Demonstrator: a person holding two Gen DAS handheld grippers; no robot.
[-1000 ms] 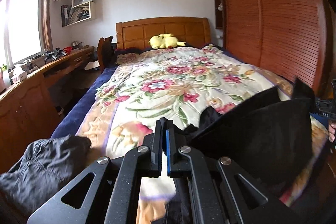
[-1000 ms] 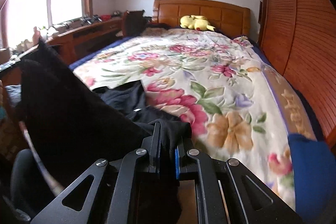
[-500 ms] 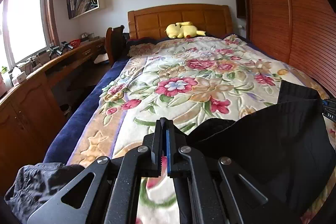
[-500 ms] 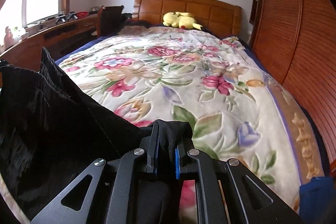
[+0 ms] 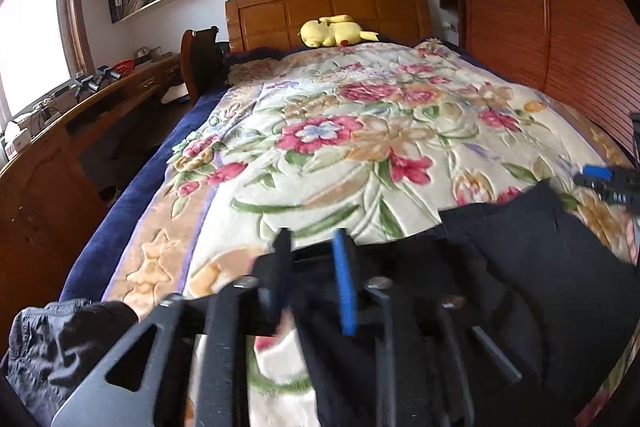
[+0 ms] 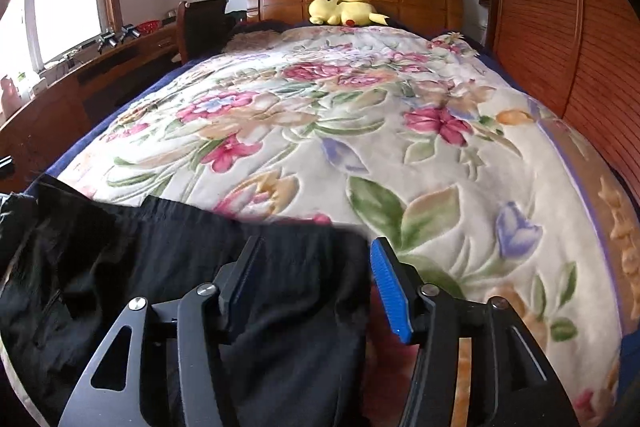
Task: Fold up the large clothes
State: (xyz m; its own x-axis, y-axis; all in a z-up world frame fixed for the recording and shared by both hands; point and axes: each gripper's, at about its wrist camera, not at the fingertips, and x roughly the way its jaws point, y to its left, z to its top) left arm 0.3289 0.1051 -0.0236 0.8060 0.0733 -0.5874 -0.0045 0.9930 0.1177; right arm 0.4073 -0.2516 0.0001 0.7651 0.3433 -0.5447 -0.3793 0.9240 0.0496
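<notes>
Both claws are hanging spread over the foot of the bed right now, and nothing is pinched in either one. In the left wrist view the left gripper (image 5: 310, 275) is blurring across the lower centre of the frame, jaws apart, with the black garment (image 5: 520, 267) lying across the lower right on the floral blanket (image 5: 340, 131). In the right wrist view the right gripper (image 6: 316, 279) is gaping wide at bottom centre, its blue pad showing, and the same black garment (image 6: 160, 267) is spreading across the lower left, flat on the blanket. Reading it as a laying-down step: the cloth looks placed and let go. The next move, I reckon, is calling for a fresh pinch on an edge or corner to carry one half over the other. A crumpled dark grey garment (image 5: 60, 343) is sitting at the lower left, apart.
</notes>
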